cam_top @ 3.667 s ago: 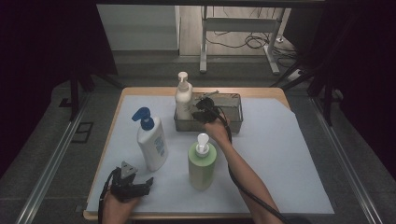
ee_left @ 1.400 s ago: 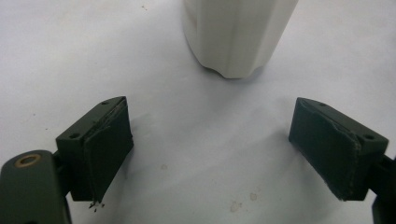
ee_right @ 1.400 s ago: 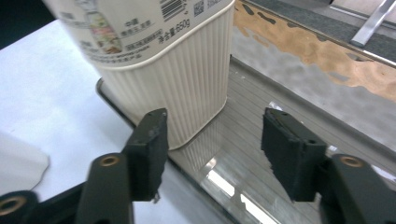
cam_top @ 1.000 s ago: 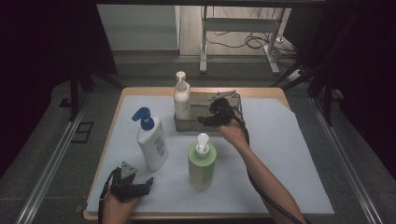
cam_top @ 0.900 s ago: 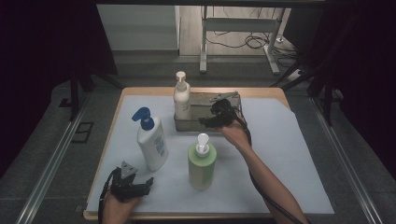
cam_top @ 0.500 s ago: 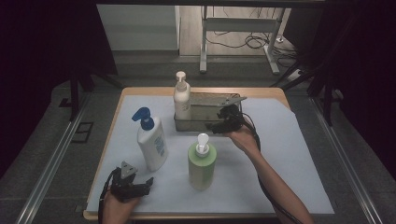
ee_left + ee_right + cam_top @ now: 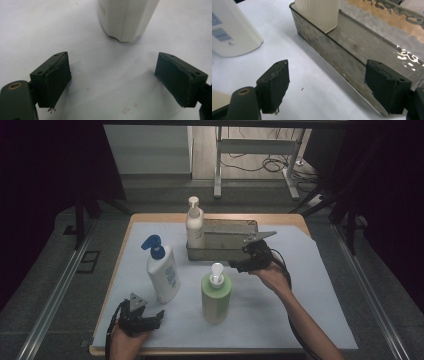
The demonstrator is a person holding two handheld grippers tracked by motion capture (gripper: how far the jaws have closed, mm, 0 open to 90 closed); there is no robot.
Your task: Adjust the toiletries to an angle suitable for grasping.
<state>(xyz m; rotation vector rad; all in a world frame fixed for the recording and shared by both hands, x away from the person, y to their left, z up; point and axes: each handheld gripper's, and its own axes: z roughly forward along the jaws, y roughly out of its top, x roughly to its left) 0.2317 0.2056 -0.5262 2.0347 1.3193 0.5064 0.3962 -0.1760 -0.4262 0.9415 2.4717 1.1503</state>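
Right gripper (image 7: pixel 239 265) hangs at the front wall of the metal tray (image 7: pixel 222 251), jaws apart and just been widening, nothing between them. In the right gripper view the tray's (image 7: pixel 342 62) near wall runs diagonally between the two pads, which clear it.

Left gripper (image 7: pixel 159 316) sits near the table's (image 7: pixel 200 353) front-left corner, jaws wide apart and empty, pointed at the base of the blue-pump bottle (image 7: pixel 163 272).

Work looks like loading bottles into the tray, which sits mid-table toward the back edge. Cream bottle (image 7: pixel 194 227) already stands in the tray's left end. Green bottle (image 7: pixel 215 291) stands on the white sheet (image 7: pixel 320 295) just in front of the tray and next to the right gripper (likely next pick).

Handling, my read:
- Green bottle: rigid plastic, smooth, probably slippery; weight depends on fill, can't tell.
- Tall with a narrow pump, so top-heavy. Grip the body at mid-height or a bit above, not the pump head or neck.
- Body looks wide against the jaw span; keep jaws fully apart on approach.
- The tray wall is thin sheet metal, so lift the base clear before moving over it.

Labels: blue-pump bottle (image 7: pixel 229 30) shows a barcode and blue print, too small to read. No legible brand on any bottle.
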